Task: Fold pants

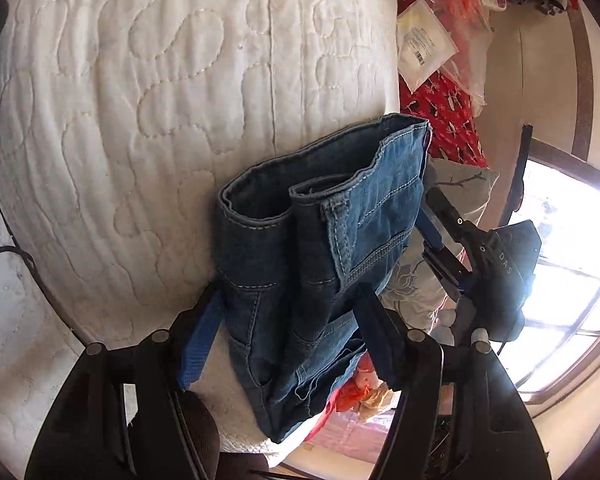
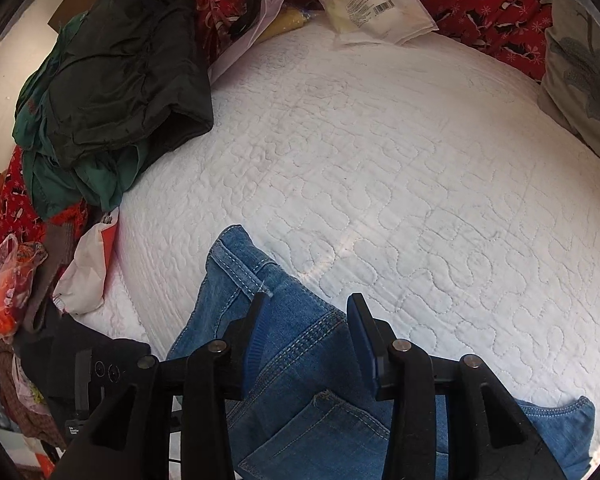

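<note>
Blue denim jeans (image 1: 320, 248), bunched and lifted over the white quilted bed (image 1: 140, 120): we judge them heavy for cloth, limp, with stiff seams and waistband; thick hems give the surest hold.

Left gripper (image 1: 292, 320): its blue-padded fingers sit either side of the denim bundle, apparently closed onto it; the waistband rises just ahead of the tips.

Right gripper (image 2: 306, 308): fingers part-spread, denim running between them with a gap at the right pad; we cannot tell whether it pinches. The cloth trails back beneath it and the pocket lies under its body.
</note>
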### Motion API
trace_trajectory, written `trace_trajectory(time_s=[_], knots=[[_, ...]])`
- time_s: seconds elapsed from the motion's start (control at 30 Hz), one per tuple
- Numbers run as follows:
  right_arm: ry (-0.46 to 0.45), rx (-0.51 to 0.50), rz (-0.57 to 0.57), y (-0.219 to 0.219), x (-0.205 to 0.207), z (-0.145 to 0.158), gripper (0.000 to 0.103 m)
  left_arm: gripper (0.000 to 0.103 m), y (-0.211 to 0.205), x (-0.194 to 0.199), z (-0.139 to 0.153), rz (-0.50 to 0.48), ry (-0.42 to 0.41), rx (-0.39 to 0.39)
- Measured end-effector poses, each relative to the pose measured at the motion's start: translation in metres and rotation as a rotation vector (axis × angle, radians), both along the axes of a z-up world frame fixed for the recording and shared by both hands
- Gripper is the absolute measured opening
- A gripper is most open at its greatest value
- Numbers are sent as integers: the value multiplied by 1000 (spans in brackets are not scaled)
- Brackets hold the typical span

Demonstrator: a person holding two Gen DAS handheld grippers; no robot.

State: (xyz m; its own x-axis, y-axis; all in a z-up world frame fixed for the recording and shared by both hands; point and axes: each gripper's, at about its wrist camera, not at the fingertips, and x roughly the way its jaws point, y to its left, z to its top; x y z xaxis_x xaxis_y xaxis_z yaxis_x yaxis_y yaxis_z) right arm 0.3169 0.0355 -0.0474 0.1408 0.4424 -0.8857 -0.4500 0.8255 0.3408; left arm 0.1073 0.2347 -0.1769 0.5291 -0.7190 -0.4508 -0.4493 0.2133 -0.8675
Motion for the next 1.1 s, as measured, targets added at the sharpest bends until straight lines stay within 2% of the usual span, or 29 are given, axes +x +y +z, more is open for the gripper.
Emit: trace_trajectory(time_s=[0.3, 0.37, 0.43, 0.47, 0.5, 0.53, 0.57, 0.63, 0.8, 0.93, 1.1], knots=[[-12, -87, 217, 63, 21, -16, 56, 68, 3, 9, -5, 3, 49, -13], [3, -131, 256, 79, 25, -27, 56, 77, 3, 17, -6, 9, 70, -31], [-4, -199, 305, 94, 23, -36, 55, 77, 3, 21, -3, 12, 86, -25], [-36, -236, 334, 101, 19, -37, 50, 76, 3, 21, 0, 8, 82, -15], [-66, -238, 361, 105, 14, -33, 41, 70, 3, 20, 4, 5, 71, 7], [-80, -240, 375, 106, 10, -29, 28, 53, 2, 19, 8, -10, 66, 43], [-91, -246, 371, 104, 9, -26, 21, 35, 0, 18, 11, -27, 64, 76], [-100, -218, 348, 96, 7, -19, 17, 26, -3, 16, 15, -47, 60, 127], [-133, -103, 278, 72, -7, 13, 16, 23, -12, 10, 42, -64, 14, 231], [-151, -28, 239, 45, -19, 44, 16, 23, -29, -1, 85, -96, -74, 376], [-186, 76, 159, -11, -37, 83, 16, 23, -73, -11, 145, -173, -213, 559]])
